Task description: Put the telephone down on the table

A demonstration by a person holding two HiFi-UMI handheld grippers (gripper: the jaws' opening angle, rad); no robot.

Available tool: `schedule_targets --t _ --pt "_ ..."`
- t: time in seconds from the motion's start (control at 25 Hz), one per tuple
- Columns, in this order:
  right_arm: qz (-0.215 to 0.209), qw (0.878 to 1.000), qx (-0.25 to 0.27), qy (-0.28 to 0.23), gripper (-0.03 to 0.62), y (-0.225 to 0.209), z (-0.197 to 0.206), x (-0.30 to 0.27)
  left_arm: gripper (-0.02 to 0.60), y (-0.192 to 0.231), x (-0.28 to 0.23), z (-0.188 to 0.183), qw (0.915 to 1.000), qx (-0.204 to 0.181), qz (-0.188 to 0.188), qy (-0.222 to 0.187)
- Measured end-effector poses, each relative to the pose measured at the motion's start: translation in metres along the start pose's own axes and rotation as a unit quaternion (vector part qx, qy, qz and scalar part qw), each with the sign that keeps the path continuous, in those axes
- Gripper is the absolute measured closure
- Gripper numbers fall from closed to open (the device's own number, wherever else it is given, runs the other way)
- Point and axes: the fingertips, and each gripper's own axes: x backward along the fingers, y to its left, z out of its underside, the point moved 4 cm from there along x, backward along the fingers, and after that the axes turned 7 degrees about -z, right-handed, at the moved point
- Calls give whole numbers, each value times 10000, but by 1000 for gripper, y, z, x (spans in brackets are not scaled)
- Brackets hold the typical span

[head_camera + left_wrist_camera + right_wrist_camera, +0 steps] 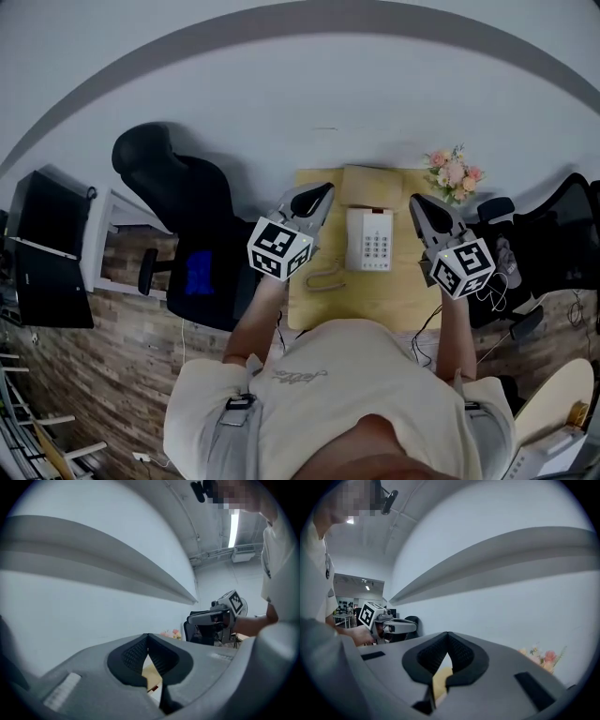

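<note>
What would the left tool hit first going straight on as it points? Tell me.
Probably the pale wall. The shut, empty left tool points level at it, with nothing else in line. How far off the wall is cannot be told.

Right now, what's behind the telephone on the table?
A tan box-like thing lies directly behind the telephone; pink flowers stand at the table's far right corner. Whatever is under the telephone is covered.

Light: bright, even, diffuse indoor | Source: ceiling strip lamp (233,527), blown out to glare | Shadows: faint, soft-edged | Distortion: heavy fisheye in all views, grey wall band (93,559) bowed, black vignette at corners | Focus: left gripper (148,644) and right gripper (448,641) shells soft close to lens, background fairly sharp
</note>
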Motion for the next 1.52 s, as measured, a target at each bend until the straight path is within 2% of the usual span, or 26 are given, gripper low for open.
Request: schedule_targets --t 0.36,0.52,1.12,1.52 --pt "209 9988 339 -288 592 -7 -35 1 565 11 -8 -32 9992 -197 -181 -305" --pt "136 9985 414 -345 592 -3 -40 3 565 15 -7 -37 9989 -193 -262 -338" --pt "-39 9990 388 -204 592 8 -32 0 565 17 11 -19 9989 -120 -413 -165" --pt "8 9994 353 -26 592 7 -21 -2 563 18 16 -4 9991 150 -377 -105"
